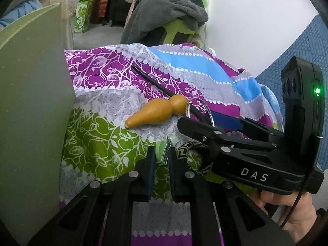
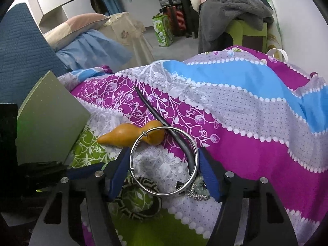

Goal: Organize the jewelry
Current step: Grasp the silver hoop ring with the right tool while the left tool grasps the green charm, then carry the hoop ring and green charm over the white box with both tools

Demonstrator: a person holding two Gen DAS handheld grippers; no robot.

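Observation:
In the right wrist view my right gripper (image 2: 164,151) is shut on a silver bangle (image 2: 135,147), one blue pad on each side of the ring. Behind the ring lies an orange-brown gourd ornament (image 2: 121,135) on a black stick (image 2: 151,112). A black-and-cream patterned bangle (image 2: 141,205) and a silver chain (image 2: 194,193) lie under the ring. In the left wrist view my left gripper (image 1: 162,151) is low on the sheet. Its pads are shut on a small pale green and silver piece (image 1: 162,148). The right gripper (image 1: 196,119) reaches in from the right with the silver bangle (image 1: 205,106).
Everything lies on a rumpled floral bedsheet (image 1: 106,143) in purple, green, blue and grey. A grey-green box (image 1: 30,102) stands close on the left. A hand (image 1: 287,215) holds the right gripper. Beyond the bed are a green stool with grey clothes (image 2: 235,4) and bags on the floor.

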